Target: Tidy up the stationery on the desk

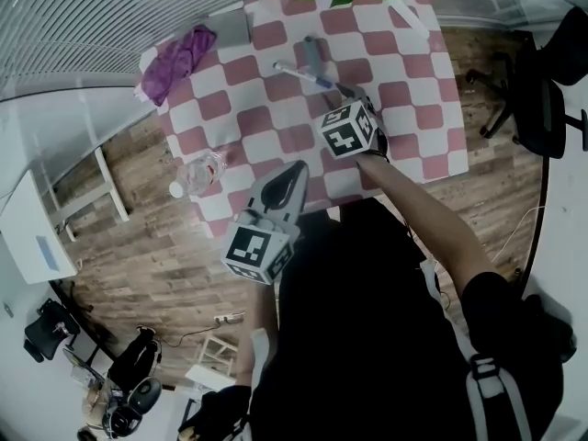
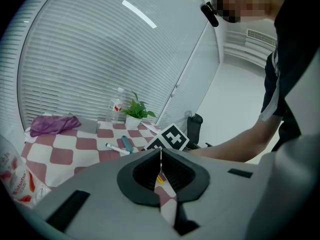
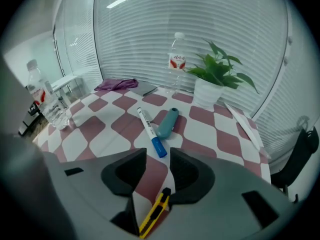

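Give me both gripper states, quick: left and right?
Left gripper: jaws shut, nothing between them.
Right gripper: jaws open; yellow utility knife lies beneath them, not gripped.

Brightness: high and even in all three views; the red-and-white checked table (image 1: 276, 108) is fully lit.
Source: the white slatted window blinds (image 3: 200, 29) glow pale behind the table; bright overhead light strips (image 2: 139, 13) show as streaks.
Shadows: soft and faint on the table.
Glare: limited to those streaks.
Distortion: strong fisheye; blind slats and the brown wooden plank floor (image 1: 138, 237) bow outward; black corners in both gripper views.
Focus: table sharp; the nearest foreground is soft.
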A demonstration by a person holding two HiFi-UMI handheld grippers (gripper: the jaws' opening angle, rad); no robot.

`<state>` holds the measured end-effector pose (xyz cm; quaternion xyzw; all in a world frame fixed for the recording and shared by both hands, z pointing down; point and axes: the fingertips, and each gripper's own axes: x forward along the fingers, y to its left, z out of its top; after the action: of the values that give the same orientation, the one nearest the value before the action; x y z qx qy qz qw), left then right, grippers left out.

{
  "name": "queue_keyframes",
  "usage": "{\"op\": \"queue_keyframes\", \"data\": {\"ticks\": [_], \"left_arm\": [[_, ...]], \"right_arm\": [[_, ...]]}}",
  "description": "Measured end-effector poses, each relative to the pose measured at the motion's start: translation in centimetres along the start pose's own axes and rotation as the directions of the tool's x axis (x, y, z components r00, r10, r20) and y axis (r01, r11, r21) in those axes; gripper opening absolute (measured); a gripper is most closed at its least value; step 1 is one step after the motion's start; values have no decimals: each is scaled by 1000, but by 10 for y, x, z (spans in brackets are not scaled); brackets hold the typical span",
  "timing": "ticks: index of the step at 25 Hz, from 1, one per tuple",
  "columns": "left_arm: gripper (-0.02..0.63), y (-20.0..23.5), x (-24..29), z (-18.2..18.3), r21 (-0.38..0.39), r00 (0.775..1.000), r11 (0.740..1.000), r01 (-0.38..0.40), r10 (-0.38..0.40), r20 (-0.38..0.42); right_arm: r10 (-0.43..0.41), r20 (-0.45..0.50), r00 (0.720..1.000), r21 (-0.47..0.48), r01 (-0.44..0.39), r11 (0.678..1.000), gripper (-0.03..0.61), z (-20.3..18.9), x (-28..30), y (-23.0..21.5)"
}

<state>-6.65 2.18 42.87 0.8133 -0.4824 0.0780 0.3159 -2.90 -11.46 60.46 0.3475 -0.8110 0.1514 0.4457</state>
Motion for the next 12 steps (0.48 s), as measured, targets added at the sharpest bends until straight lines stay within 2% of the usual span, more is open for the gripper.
{"op": "queue_keyframes", "data": {"ticks": [6, 12], "left_arm": [[34, 19, -10, -1, -7, 1000, 1000, -2, 2, -6], [34, 35, -16, 0, -18, 1000, 1000, -4, 4, -8]], "right_arm": [[-7, -44, 999, -109, 2, 994, 158, 8, 29, 1], [2, -94, 996, -124, -13, 992, 128, 7, 45, 5]]}}
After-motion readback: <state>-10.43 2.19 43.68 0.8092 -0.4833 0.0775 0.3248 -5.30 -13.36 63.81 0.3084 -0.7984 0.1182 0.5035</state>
